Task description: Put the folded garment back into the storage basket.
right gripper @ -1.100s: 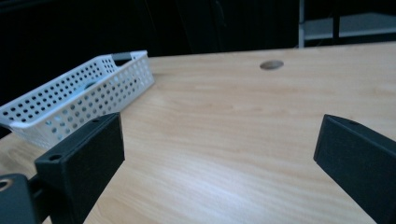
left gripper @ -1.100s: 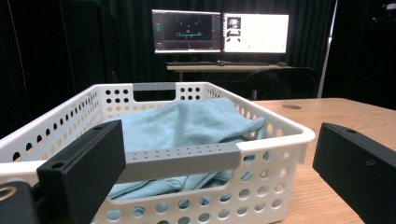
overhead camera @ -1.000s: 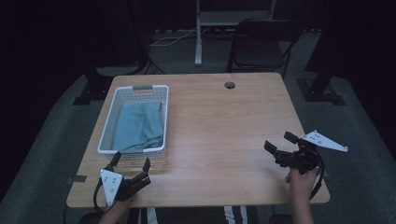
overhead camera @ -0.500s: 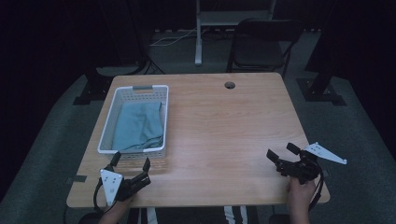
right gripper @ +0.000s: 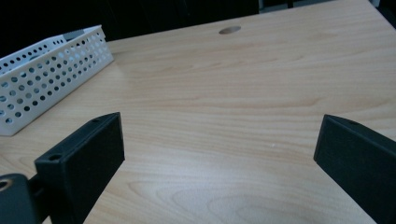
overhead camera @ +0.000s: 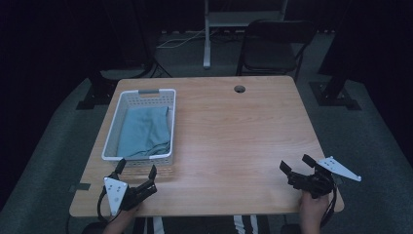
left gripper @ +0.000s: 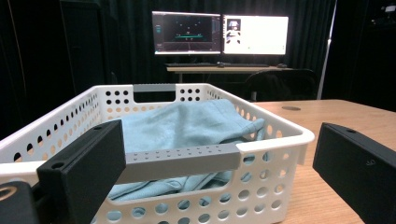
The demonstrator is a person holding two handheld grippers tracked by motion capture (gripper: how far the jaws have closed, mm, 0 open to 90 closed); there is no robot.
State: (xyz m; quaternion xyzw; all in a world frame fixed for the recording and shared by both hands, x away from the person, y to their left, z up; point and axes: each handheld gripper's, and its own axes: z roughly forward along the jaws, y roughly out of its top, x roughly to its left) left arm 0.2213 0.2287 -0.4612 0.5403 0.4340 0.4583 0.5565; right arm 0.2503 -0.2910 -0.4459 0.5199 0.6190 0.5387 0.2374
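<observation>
Basket [overhead camera: 165, 100] with the blue cloth [overhead camera: 144, 129] inside, both tongs parked wide open and empty.

Compared with a second earlier, the right gripper [overhead camera: 296, 166] had dropped back toward the table's [overhead camera: 243, 131] 5 o'clock corner, nowhere near anything. The left gripper [overhead camera: 137, 169] hadn't budged, sitting at 7 o'clock with its jaws spread right at the basket's grey near handle [left gripper: 180, 157]. Looked to me like the left one was lined up to grab, the right just waiting.
</observation>
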